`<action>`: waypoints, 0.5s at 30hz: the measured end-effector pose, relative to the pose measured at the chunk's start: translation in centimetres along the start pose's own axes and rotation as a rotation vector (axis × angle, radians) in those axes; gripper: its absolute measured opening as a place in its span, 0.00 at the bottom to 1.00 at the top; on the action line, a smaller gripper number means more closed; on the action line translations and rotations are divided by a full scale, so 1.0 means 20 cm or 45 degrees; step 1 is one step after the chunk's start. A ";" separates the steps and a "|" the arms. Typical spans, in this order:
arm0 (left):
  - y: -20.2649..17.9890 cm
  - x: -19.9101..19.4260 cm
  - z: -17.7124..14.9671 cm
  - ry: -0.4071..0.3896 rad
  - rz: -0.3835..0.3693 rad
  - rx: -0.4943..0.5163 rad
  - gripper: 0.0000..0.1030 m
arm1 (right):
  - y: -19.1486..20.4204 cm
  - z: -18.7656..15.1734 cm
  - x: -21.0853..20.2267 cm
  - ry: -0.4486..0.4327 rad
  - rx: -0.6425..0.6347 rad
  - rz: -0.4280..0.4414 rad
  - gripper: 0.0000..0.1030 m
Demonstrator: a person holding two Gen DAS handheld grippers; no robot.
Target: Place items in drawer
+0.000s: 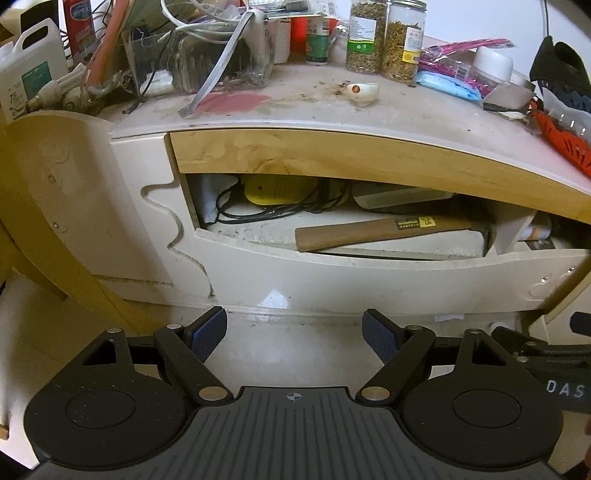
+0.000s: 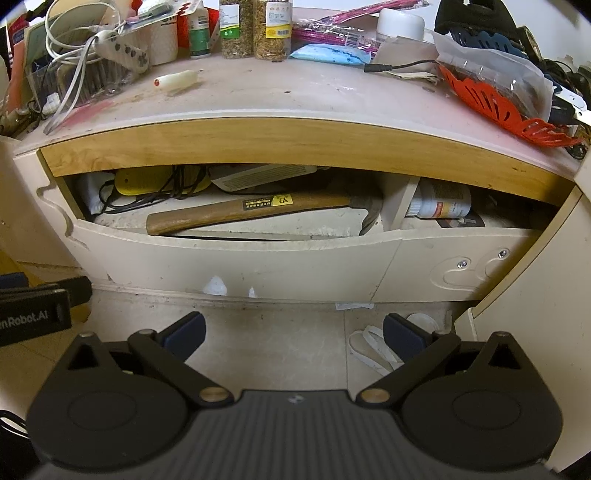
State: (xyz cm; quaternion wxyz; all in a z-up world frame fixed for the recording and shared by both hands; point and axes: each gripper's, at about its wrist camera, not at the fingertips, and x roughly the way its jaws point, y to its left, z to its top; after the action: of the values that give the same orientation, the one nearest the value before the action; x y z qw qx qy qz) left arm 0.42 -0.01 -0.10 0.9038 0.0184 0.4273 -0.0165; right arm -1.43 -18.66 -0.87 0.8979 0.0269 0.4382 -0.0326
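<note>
The cream drawer [image 1: 332,277] [image 2: 258,262] under the cluttered desk stands pulled partly out. Inside lie a wooden-handled hammer [image 1: 369,232] [image 2: 251,212], a yellow device with black cords [image 1: 280,192] [image 2: 147,182], a grey flat box [image 2: 266,177] and, in the right compartment, a white bottle [image 2: 441,203]. My left gripper [image 1: 294,334] is open and empty, low in front of the drawer. My right gripper [image 2: 293,332] is open and empty, also in front of the drawer above the floor.
The desk top [image 2: 295,96] holds two spice jars [image 2: 255,26], a white power strip with cables [image 2: 122,48], a small white tube [image 2: 175,79], a blue pack [image 2: 328,53] and an orange mesh item [image 2: 491,107]. A wooden chair [image 1: 48,192] stands left. White slippers [image 2: 373,350] lie on the floor.
</note>
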 end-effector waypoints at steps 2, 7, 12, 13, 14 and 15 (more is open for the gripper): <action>0.00 0.01 0.00 0.005 -0.001 0.003 0.78 | 0.00 0.00 0.01 0.000 0.002 0.002 0.99; 0.01 0.03 0.00 0.010 -0.019 0.001 0.78 | 0.00 0.00 0.02 -0.009 0.000 0.020 1.00; 0.02 0.06 0.00 -0.002 -0.029 -0.008 0.78 | 0.00 0.01 0.04 -0.034 -0.024 0.026 0.99; 0.02 0.07 0.00 -0.003 -0.029 -0.012 0.78 | 0.00 0.01 0.05 -0.038 -0.029 0.026 0.99; 0.02 0.08 0.00 -0.004 -0.029 -0.015 0.78 | 0.01 0.02 0.06 -0.041 -0.032 0.028 0.99; 0.02 0.09 0.01 -0.003 -0.026 -0.019 0.78 | 0.01 0.02 0.07 -0.045 -0.036 0.030 0.99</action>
State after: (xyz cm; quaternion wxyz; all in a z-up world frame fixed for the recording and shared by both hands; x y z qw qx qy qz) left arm 1.69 0.39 -1.40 0.9042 0.0071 0.4264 -0.0227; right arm -0.26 -18.63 -1.72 0.9061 0.0190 0.4223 -0.0163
